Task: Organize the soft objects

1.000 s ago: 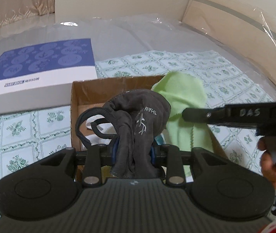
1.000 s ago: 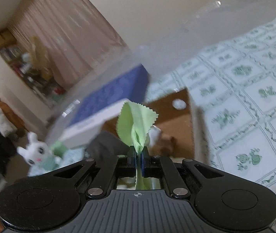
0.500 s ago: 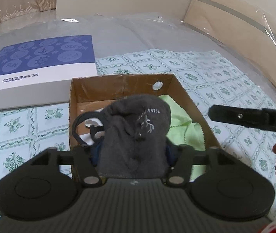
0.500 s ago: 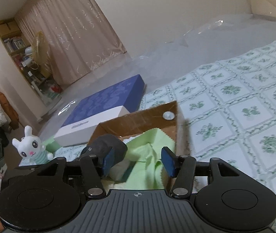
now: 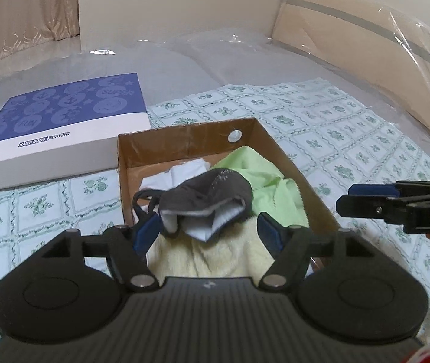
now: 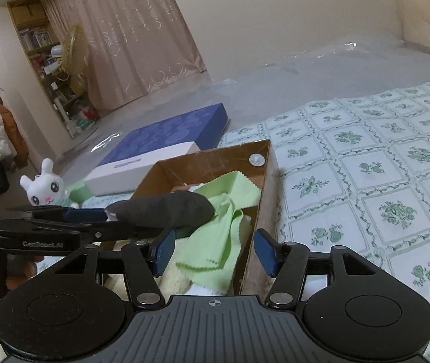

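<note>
An open cardboard box (image 5: 184,142) sits on the patterned cloth and also shows in the right wrist view (image 6: 203,163). Inside lie a dark grey face mask (image 5: 209,193), a light green cloth (image 5: 272,184), a white cloth (image 5: 184,172) and a pale yellow towel (image 5: 215,257). My left gripper (image 5: 209,233) is open just over the box's near end, the mask lying loose between its fingers. My right gripper (image 6: 215,251) is open above the green cloth (image 6: 224,233) and the box's right wall, holding nothing. The mask (image 6: 166,208) lies beside the left gripper's fingers there.
A blue and white flat box (image 5: 60,127) lies left of the cardboard box. A white plush rabbit (image 6: 45,187) sits at the bed's left edge. Plastic sheeting (image 5: 215,60) covers the mattress beyond the green-patterned cloth (image 5: 336,139). A headboard (image 5: 366,36) stands at the right.
Both grippers opened. The green cloth dropped from my right gripper into the box, and the dark mask fell from my left gripper onto the pile. The right gripper drew back to the right.
</note>
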